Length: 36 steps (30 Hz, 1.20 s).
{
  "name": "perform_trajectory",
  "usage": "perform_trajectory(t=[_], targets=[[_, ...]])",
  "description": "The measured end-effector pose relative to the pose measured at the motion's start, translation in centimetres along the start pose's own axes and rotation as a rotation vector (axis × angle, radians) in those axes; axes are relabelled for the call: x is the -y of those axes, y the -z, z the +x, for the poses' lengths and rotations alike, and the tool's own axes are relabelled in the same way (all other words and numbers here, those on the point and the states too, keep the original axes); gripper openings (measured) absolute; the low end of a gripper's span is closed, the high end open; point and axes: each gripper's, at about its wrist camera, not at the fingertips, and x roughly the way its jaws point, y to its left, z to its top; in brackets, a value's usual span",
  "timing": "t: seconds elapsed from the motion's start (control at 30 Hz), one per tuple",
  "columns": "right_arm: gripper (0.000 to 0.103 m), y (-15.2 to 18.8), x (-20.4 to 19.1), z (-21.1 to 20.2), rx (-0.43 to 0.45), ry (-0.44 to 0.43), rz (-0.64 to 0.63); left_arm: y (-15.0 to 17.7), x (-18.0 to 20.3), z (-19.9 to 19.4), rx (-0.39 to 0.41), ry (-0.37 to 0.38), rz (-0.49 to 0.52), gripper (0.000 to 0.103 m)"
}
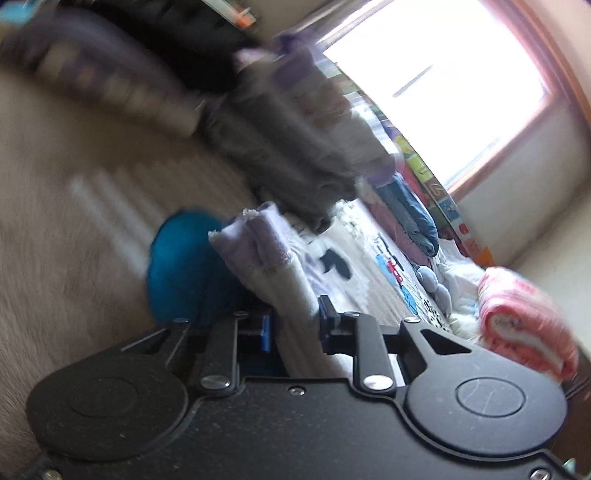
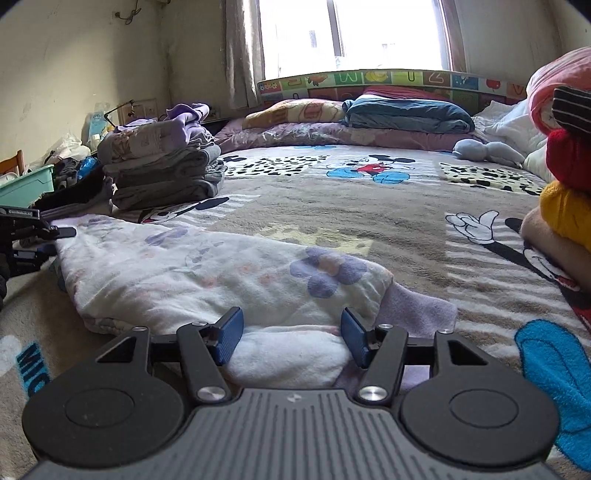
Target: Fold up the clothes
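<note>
The flowered white garment [image 2: 207, 273] lies across the lower middle of the right wrist view, stretched over the cartoon-print blanket [image 2: 369, 206] on the bed. Each end of it is taken by one tool, I'd say so the cloth can be lifted and doubled over evenly. The right gripper [image 2: 291, 338], at the bottom centre, has its blue pads on either side of a thick white bunch of the hem and pressing into it, so I read it as clamped on the garment, jaws well apart only because the bunch is bulky. The left gripper [image 1: 293, 326], low in its own blurred view, is pinched onto a narrow fold whose frayed lilac edge [image 1: 255, 236] stands up ahead of it; it also shows at the far left edge of the right wrist view. Behind the garment, upper left, sits a neat stack of folded clothes [image 2: 162, 166], likely the finished pile. Pillows [image 2: 406, 110] line the headboard under the bright window [image 2: 351, 33].
</note>
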Motion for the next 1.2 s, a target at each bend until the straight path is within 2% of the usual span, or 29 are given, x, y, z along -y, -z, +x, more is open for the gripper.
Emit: perform_trajectory(t=[0.13,0.27,0.4,0.5,0.63,0.73,0.83,1.2], targets=[[0.059,-0.1,0.7,-0.2,0.002,-0.030,0.040,0.2,5.8,-1.8,0.077,0.002,0.233,0.021],[0.059,-0.2,1.2,-0.3,0.003,-0.054,0.071,1.6,11.2,-3.0,0.124,0.042,0.370,0.020],[0.059,-0.2,2.0,-0.4,0.006,-0.090,0.134,4.3,16.8,-3.3,0.147,0.063,0.559,0.019],[0.058,-0.2,4.2,-0.8,0.020,-0.160,0.299,6.9,20.3,-3.0,0.151,0.063,0.694,0.020],[0.057,0.4,8.3,-1.6,0.078,-0.257,0.615,11.6,23.6,-1.7,0.159,0.038,0.897,0.020],[0.059,0.9,10.9,-2.8,0.142,-0.273,0.759,15.3,25.1,-0.6,0.174,0.018,1.059,0.019],[0.059,1.0,12.6,-3.9,0.192,-0.266,0.814,18.4,25.8,0.3,0.179,0.005,1.155,0.018],[0.059,0.6,14.5,-5.0,0.236,-0.248,0.819,26.7,26.6,2.0,0.166,0.002,1.399,0.018]])
